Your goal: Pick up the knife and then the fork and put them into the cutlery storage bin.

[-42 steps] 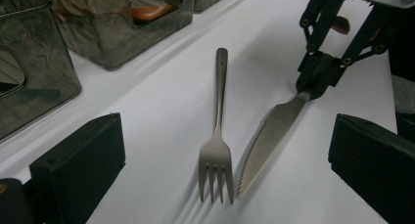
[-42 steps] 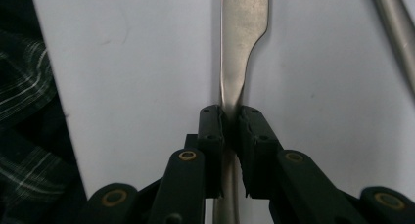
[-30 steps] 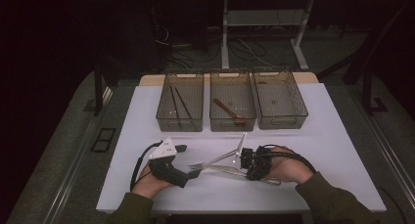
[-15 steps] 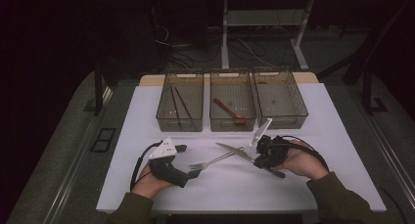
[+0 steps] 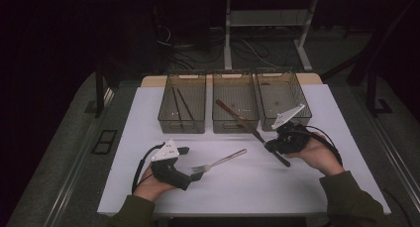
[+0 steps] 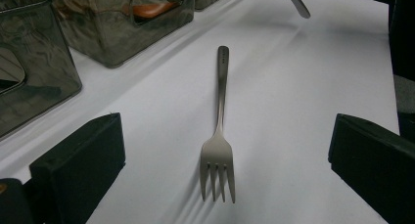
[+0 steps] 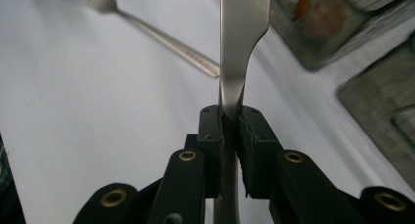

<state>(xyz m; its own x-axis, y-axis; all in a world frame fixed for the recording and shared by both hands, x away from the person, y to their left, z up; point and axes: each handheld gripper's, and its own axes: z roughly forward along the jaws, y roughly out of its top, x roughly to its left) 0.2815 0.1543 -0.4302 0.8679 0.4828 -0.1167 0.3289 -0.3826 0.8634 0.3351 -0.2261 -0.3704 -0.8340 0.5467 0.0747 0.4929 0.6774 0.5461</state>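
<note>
Since a second ago: the right gripper (image 5: 271,148) has carried the knife (image 5: 252,130) up off the mat and toward the bins; the left hasn't shifted.
Left gripper (image 5: 197,176): released, jaws wide either side of the fork (image 6: 218,150), which lies flat on the white mat (image 5: 148,138).
Middle bin (image 5: 235,123): knife's tip crosses its front wall.
Right gripper: clenched on the knife's neck (blade pinched edge-on).
Advice: lift clear of the rim, keep level, then lower.

Three clear bins (image 5: 235,108) stood in a row along the surface's (image 5: 148,118) far edge; the left one held dark chopsticks (image 5: 179,104).
</note>
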